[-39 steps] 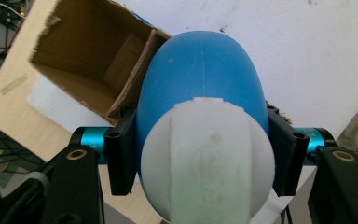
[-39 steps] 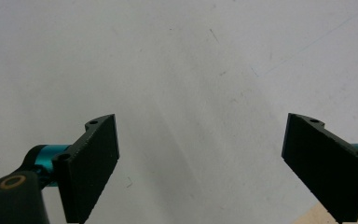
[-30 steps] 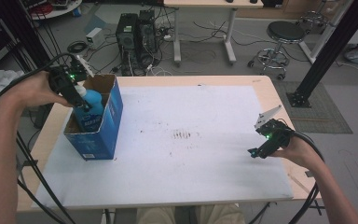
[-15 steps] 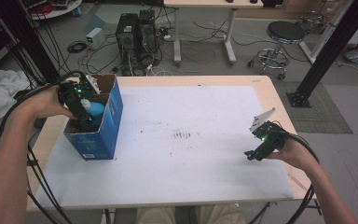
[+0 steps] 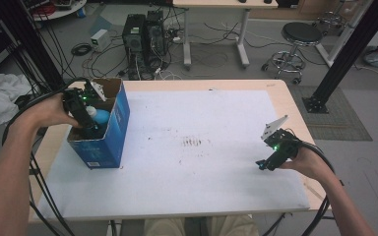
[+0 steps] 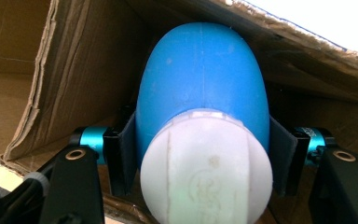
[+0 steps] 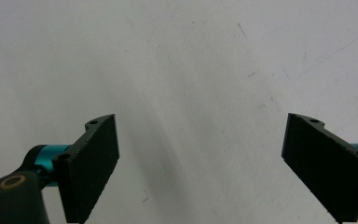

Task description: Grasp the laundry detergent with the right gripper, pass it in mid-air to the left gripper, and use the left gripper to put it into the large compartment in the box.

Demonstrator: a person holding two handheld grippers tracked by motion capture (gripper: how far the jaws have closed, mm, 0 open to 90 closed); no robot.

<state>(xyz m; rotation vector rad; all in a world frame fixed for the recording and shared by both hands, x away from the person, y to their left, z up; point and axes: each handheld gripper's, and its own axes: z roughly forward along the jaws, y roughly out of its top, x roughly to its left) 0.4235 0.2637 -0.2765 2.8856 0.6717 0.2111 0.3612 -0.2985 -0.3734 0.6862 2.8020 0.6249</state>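
high view: a white table point(image 5: 216, 123) is seen with a blue box point(image 5: 109, 132) standing near its left edge, top open. the left gripper point(image 5: 86, 120) is held by the left hand point(image 5: 51, 112) at the box opening, reaching down into it. a blue bottle point(image 5: 100, 116) with a white cap point(image 5: 91, 111) is seen inside the box, right at the gripper. the right gripper point(image 5: 265, 164) is held by the right hand point(image 5: 307, 160) low over the table near the right edge, well apart from the box. dark smudges point(image 5: 194, 142) are seen on the table centre. computer towers point(image 5: 145, 34) and a stool point(image 5: 295, 44) are seen on the floor behind the table.

left gripper view: the bottle point(image 6: 203, 88) is pinched between the two jaws, one pad point(image 6: 123, 149) pressed on each side of its blue body, just behind the cap point(image 6: 207, 168), which points at the camera. brown cardboard walls of the box point(image 6: 51, 70) are seen around and behind the bottle.

right gripper view: the right gripper point(image 7: 200, 154) is spread wide, nothing between the jaws. bare table point(image 7: 191, 60) with faint scratches is seen beyond them.
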